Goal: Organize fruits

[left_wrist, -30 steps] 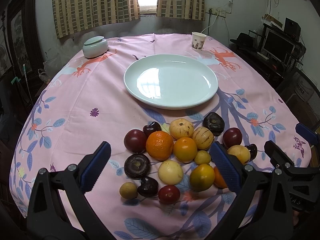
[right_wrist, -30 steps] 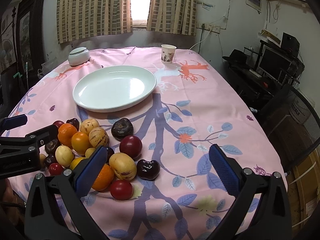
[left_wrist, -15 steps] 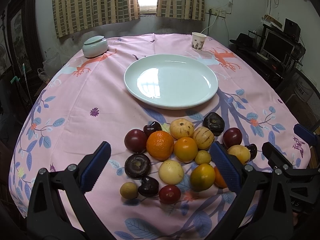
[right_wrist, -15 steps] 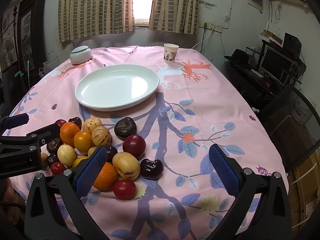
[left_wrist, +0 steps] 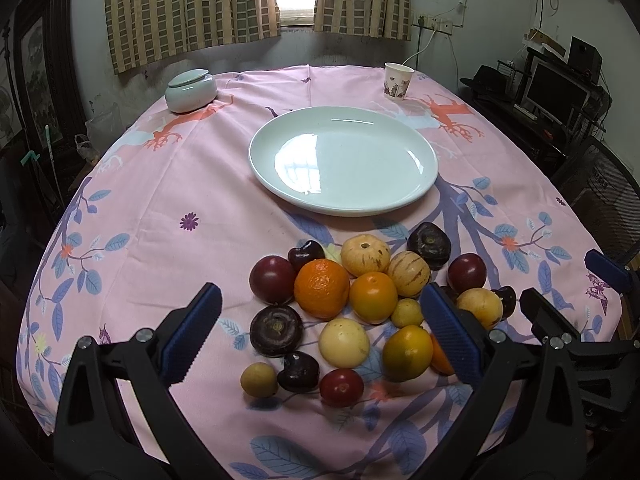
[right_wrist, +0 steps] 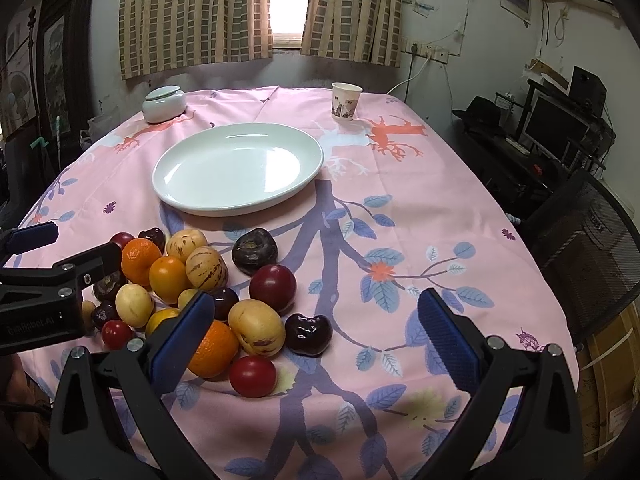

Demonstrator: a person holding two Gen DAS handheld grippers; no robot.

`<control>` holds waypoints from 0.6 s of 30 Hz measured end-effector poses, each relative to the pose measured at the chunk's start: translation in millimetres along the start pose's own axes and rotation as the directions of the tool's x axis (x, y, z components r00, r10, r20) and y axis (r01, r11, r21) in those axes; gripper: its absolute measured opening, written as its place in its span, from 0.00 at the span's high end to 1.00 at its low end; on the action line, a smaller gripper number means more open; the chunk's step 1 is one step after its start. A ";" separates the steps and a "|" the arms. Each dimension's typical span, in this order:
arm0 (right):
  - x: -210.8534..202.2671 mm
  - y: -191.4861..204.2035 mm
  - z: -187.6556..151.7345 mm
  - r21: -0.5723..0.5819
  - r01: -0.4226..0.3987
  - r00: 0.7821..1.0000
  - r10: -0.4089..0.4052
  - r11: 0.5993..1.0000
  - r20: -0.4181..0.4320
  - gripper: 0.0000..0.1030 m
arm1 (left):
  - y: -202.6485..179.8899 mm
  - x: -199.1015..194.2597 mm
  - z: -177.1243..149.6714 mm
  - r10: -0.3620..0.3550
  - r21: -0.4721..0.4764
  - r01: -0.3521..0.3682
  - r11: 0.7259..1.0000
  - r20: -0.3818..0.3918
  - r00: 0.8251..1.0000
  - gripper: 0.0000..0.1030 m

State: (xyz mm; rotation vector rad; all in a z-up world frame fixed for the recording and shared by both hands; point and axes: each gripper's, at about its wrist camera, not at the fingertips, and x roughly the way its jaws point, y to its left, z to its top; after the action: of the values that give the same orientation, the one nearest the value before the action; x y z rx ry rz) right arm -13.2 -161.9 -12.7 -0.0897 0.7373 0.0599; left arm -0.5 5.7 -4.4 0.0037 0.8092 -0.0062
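Note:
A heap of fruit lies on the pink tablecloth near the table's front edge: an orange (left_wrist: 321, 288), a dark red plum (left_wrist: 272, 279), striped yellow melons (left_wrist: 408, 273), dark purple fruits (left_wrist: 275, 330) and a small red one (left_wrist: 341, 387). Behind it sits an empty white plate (left_wrist: 344, 159). My left gripper (left_wrist: 320, 334) hangs open just above the near side of the heap, holding nothing. My right gripper (right_wrist: 320, 338) is open too, over the heap's right edge near a dark cherry-shaped fruit (right_wrist: 308, 334) and a red plum (right_wrist: 273, 288). The plate (right_wrist: 238, 168) shows in the right wrist view as well.
A lidded pale ceramic jar (left_wrist: 191, 90) stands at the back left and a paper cup (left_wrist: 397, 81) at the back right. Right of the table are a mesh chair (right_wrist: 588, 248) and a desk with a monitor (right_wrist: 554, 122). Curtains hang behind.
The right gripper has drifted slightly forward and left toward the heap. The left gripper has barely moved. Both stay open and no fruit has shifted.

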 end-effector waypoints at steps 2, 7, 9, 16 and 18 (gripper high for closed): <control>-0.1 0.2 0.1 0.001 0.001 1.000 -0.001 1.000 0.000 0.01 | 0.1 0.4 -1.6 0.000 -0.001 0.000 1.000 -0.001 1.000 0.02; 0.5 0.8 0.5 -0.002 -0.001 1.000 0.001 1.000 -0.002 0.01 | -0.9 4.4 -6.2 -0.003 0.004 0.003 1.000 0.000 1.000 0.02; 0.5 1.8 0.0 -0.007 -0.002 1.000 0.002 1.000 -0.003 0.01 | -2.2 4.3 -7.6 -0.005 0.008 0.005 1.000 0.001 1.000 0.02; 0.7 0.6 0.0 -0.012 -0.043 0.999 0.042 0.999 -0.016 0.01 | -3.9 1.9 -5.9 -0.002 0.013 0.002 1.000 0.001 1.000 0.02; 0.3 -3.3 -0.5 -0.005 -0.049 0.999 0.049 0.999 -0.018 0.01 | -4.4 1.4 -6.2 -0.003 0.012 0.003 1.000 0.001 1.000 0.02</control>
State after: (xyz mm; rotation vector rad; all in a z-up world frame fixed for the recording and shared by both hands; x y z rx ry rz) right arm -13.0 -165.2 -13.1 -0.0773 0.7577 0.1078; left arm -4.0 1.3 -9.7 0.0135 0.8086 -0.0140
